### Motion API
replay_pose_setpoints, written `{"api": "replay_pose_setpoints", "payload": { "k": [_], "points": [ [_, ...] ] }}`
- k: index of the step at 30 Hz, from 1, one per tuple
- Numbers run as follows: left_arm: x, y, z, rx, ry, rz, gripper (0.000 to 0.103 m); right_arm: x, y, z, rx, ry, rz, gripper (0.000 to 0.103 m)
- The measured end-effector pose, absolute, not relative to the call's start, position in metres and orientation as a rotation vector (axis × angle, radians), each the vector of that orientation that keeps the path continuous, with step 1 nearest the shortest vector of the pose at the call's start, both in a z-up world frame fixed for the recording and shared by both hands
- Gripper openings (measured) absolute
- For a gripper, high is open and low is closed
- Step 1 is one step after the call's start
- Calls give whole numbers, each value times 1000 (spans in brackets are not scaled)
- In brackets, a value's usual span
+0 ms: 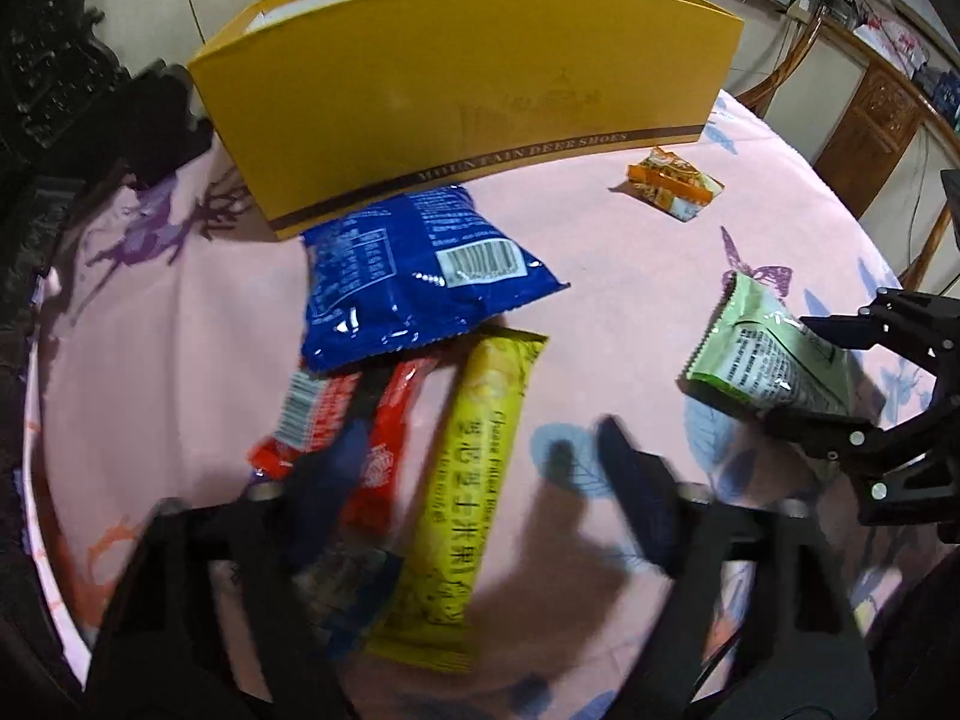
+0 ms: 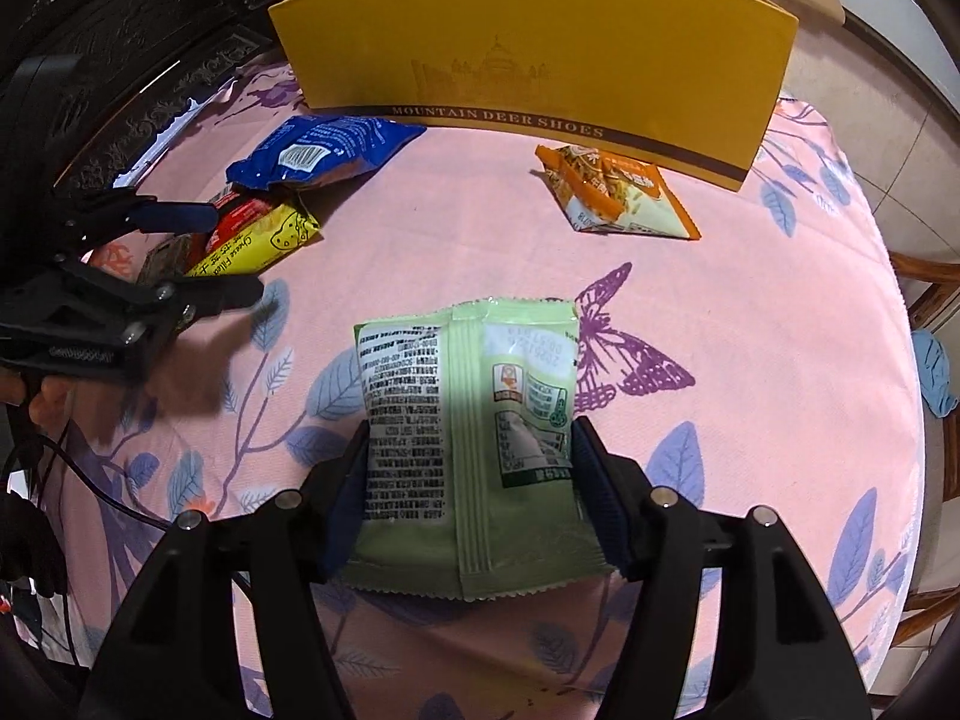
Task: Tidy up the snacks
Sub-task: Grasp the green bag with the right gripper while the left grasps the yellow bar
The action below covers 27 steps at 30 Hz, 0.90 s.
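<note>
1. Right gripper (image 2: 471,480): clamped on the green snack packet (image 2: 468,420), which lies on the pink floral tablecloth (image 2: 750,312).
2. Left gripper (image 1: 480,468): jaws apart, straddling the yellow cheese-filled bar (image 1: 474,480) and red packet (image 1: 384,444); neither pad presses on them.
3. Blue packet (image 1: 408,276) and orange packet (image 1: 675,183): in front of the yellow shoebox (image 1: 456,90).
</note>
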<state>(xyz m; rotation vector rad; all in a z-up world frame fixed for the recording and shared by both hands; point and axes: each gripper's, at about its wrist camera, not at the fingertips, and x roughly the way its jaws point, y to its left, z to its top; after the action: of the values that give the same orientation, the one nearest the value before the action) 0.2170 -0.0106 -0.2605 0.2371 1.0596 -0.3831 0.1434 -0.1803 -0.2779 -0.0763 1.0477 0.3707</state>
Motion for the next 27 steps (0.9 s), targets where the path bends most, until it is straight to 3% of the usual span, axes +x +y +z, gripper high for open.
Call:
{"api": "replay_pose_setpoints", "payload": {
  "k": [1,2,9,15,22,27],
  "points": [
    [217,-10,-260,238,1062,-381,48,143,-180,-278,-79,1046,370,66],
    [216,-10,-261,255,1055,-374,46,142,-180,-278,-80,1045,370,66],
    [203,-33,-262,470,1006,-413,45,144,-181,-278,-70,1050,376,67],
    [210,-25,-270,365,1078,-424,45,144,-181,-278,-70,1056,375,67],
    [202,-19,-265,329,1086,-410,25,145,-181,-278,-71,1058,377,66],
    [194,-12,-265,301,1090,-394,23,145,-179,-277,-84,1061,377,65]
  ]
}}
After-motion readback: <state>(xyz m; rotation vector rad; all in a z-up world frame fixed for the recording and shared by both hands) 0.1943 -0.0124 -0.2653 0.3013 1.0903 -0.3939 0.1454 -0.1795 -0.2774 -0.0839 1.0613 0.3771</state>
